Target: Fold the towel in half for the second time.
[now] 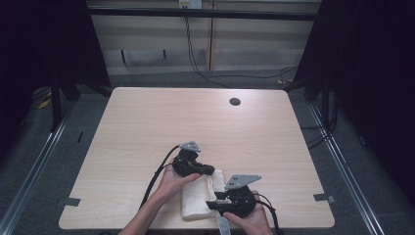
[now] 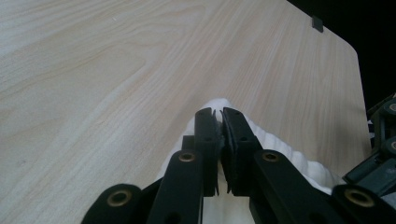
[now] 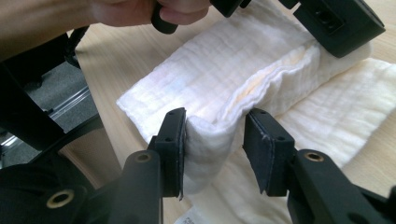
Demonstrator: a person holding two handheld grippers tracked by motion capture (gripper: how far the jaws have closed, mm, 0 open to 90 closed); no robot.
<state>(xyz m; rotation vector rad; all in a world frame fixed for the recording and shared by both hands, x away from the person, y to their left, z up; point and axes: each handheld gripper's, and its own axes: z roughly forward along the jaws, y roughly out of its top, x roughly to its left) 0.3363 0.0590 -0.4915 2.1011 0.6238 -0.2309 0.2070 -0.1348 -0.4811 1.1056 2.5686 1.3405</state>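
Lying folded near the front edge of a light wooden table point(image 1: 147, 127), a white ribbed cloth point(image 1: 200, 198) sits between a person's two hands. The left gripper point(image 1: 211, 170), held in the left hand point(image 1: 171, 183), reaches over the cloth's far end; in the left gripper view its black jaws are pressed together on a raised fold of the cloth point(image 2: 280, 144). The right gripper point(image 1: 211, 204), held in the right hand point(image 1: 249, 220), sits at the cloth's near right corner. In the right gripper view point(image 3: 215, 140), its jaws stand apart around a bunched edge of the cloth point(image 3: 205, 140): the fabric touches the left pad, while a gap shows before the right pad.
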